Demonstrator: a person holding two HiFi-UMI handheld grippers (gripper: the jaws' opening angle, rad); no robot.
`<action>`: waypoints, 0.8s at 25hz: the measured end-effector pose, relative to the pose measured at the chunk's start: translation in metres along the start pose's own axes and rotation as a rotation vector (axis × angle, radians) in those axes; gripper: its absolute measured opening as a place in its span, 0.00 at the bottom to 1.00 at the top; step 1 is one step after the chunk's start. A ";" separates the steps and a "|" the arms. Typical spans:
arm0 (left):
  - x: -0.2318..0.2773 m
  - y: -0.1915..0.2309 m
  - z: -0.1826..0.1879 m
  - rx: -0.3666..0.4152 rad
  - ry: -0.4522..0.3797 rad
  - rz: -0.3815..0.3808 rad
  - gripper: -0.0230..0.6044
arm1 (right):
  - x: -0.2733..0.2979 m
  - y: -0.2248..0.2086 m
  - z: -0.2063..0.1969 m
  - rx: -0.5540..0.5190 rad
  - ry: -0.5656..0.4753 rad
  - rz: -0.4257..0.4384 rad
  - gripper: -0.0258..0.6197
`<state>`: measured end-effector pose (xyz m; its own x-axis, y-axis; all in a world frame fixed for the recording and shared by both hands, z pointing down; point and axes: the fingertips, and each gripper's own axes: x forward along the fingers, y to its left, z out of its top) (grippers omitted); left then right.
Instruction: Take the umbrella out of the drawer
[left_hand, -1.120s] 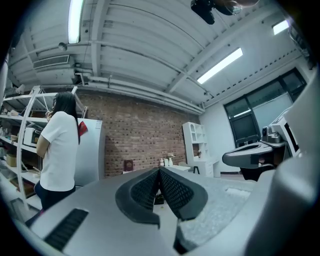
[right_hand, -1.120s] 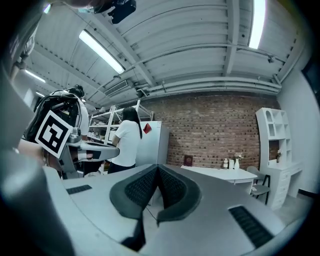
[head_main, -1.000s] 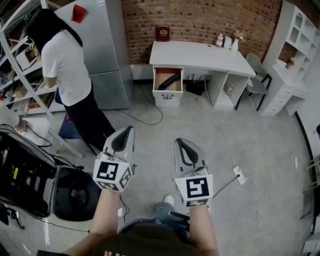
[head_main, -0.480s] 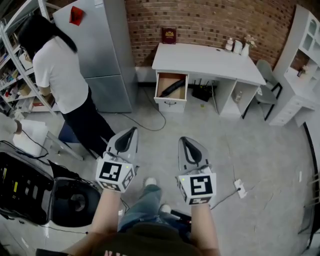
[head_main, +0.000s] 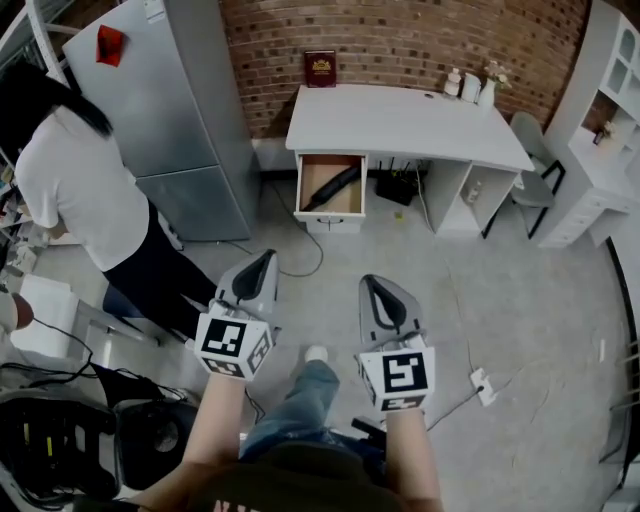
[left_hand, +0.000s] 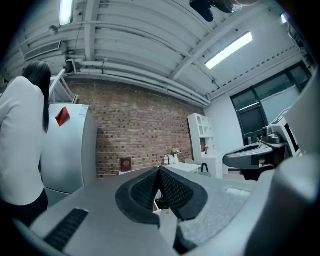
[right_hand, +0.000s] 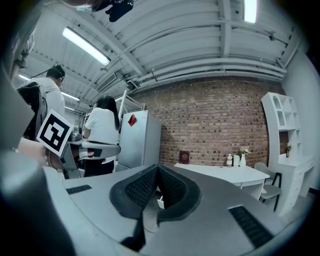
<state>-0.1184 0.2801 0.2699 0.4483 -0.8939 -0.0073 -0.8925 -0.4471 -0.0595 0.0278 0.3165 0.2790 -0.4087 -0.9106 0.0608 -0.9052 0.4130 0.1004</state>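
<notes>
The white desk (head_main: 400, 115) stands against the brick wall, far ahead of me. Its left drawer (head_main: 331, 210) is pulled out, and a black umbrella (head_main: 330, 186) lies slantwise inside it. My left gripper (head_main: 262, 258) and right gripper (head_main: 368, 283) are held side by side over the floor, pointing toward the desk and well short of it. Both are shut with nothing in them. In the left gripper view the left gripper's (left_hand: 159, 170) pads meet at the tip; the right gripper view shows the same for the right gripper (right_hand: 158, 167), with the desk (right_hand: 225, 175) beyond it.
A person in a white shirt (head_main: 75, 200) stands at the left beside a grey fridge (head_main: 165, 110). Black equipment (head_main: 50, 450) sits at the lower left. A chair (head_main: 530, 150) and white shelves (head_main: 600, 130) are at the right. Cables and a power strip (head_main: 483, 380) lie on the floor.
I have walked toward the desk, so the desk and drawer look nearer and larger. Both grippers came along, still shut. The person and the black equipment slid leftward in the head view.
</notes>
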 end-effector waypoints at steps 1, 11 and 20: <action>0.015 0.010 0.000 -0.002 0.005 0.000 0.03 | 0.016 -0.005 0.001 0.000 0.003 -0.002 0.03; 0.165 0.107 -0.023 -0.035 0.053 -0.040 0.03 | 0.177 -0.064 -0.006 0.048 0.059 -0.069 0.03; 0.251 0.149 -0.055 -0.076 0.094 -0.079 0.03 | 0.257 -0.099 -0.029 0.042 0.133 -0.105 0.03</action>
<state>-0.1420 -0.0126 0.3144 0.5135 -0.8535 0.0885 -0.8576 -0.5139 0.0198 0.0154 0.0417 0.3133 -0.2951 -0.9377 0.1832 -0.9473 0.3121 0.0719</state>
